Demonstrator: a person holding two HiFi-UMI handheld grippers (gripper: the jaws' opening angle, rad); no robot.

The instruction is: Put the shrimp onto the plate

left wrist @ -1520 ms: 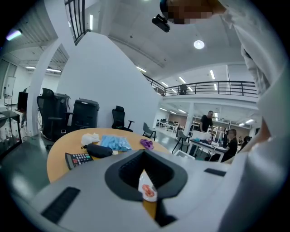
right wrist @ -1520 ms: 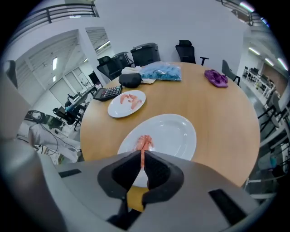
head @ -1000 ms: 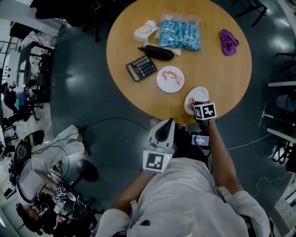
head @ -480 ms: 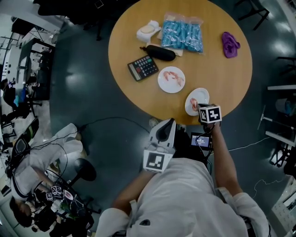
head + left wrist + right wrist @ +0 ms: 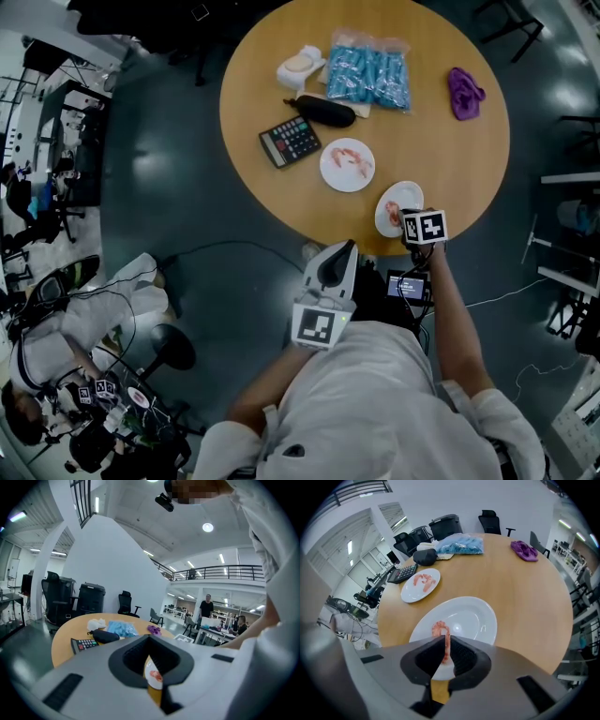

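Observation:
A pink shrimp (image 5: 438,629) curls over the near white plate (image 5: 473,616) by the round table's front edge. My right gripper (image 5: 444,641) is shut on the shrimp's tail end, low over that plate's near rim. From above, the shrimp (image 5: 392,210) shows on the plate (image 5: 410,186) just ahead of the right gripper (image 5: 401,214). A second white plate (image 5: 336,173) farther in carries more shrimp (image 5: 352,155). My left gripper (image 5: 343,246) hangs off the table near my body, shut and empty; its own view shows its jaws (image 5: 151,660) together.
Behind the plates lie a calculator (image 5: 289,139), a black case (image 5: 323,108), blue packets (image 5: 367,70), a white pouch (image 5: 300,64) and a purple item (image 5: 465,89). The table edge (image 5: 309,230) runs just in front of me. Cables cross the floor.
My right gripper has drawn back slightly toward the table edge, and the shrimp now shows on the near plate ahead of it. The left gripper has not moved.

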